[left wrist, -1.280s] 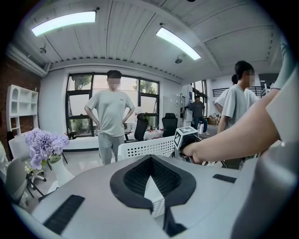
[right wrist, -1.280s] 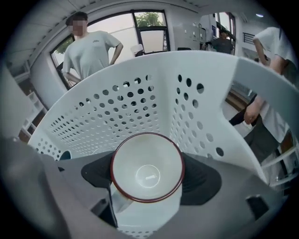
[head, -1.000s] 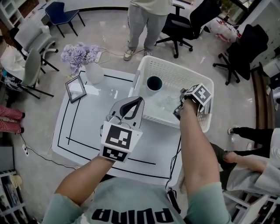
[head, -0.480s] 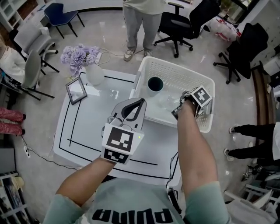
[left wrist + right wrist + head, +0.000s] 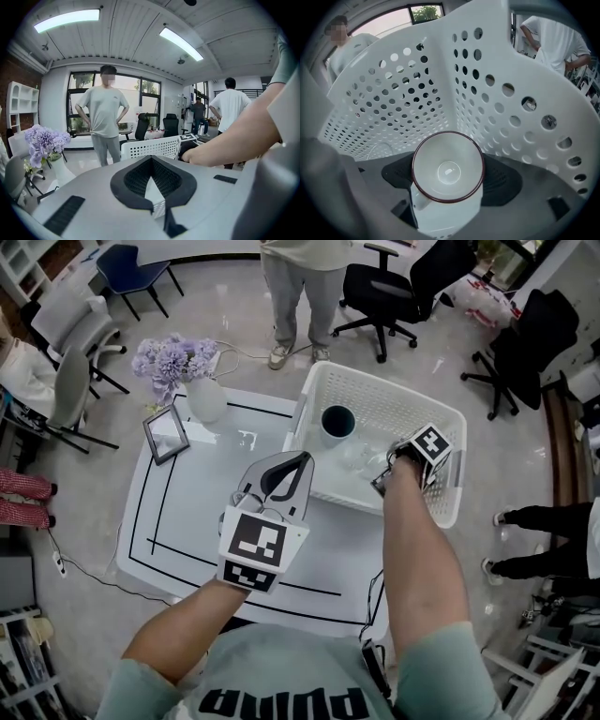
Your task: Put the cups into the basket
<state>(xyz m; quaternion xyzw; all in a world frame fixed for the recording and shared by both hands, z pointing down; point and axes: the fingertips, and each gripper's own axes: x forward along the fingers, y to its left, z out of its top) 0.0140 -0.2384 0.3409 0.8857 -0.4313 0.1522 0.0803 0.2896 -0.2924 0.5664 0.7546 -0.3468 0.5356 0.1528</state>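
In the head view we cannot see the jaws of the right gripper point(image 5: 384, 479) inside the basket point(image 5: 375, 381), for its own body and the forearm point(image 5: 417, 549) cover them and the white cup point(image 5: 447, 171) that they clamp. Beyond the basket a standing person point(image 5: 300, 287) is cut off above the waist by the top edge. Beside the dark cup point(image 5: 337, 420) in the basket lie clear shapes point(image 5: 361, 457) too faint for us to name.

Wearer: grey-green short-sleeved T-shirt point(image 5: 281, 673), black chest lettering. The left hand-held gripper point(image 5: 300, 459) and right hand-held gripper point(image 5: 380, 484): grey shells, black pads, black-and-white square-marker cubes.
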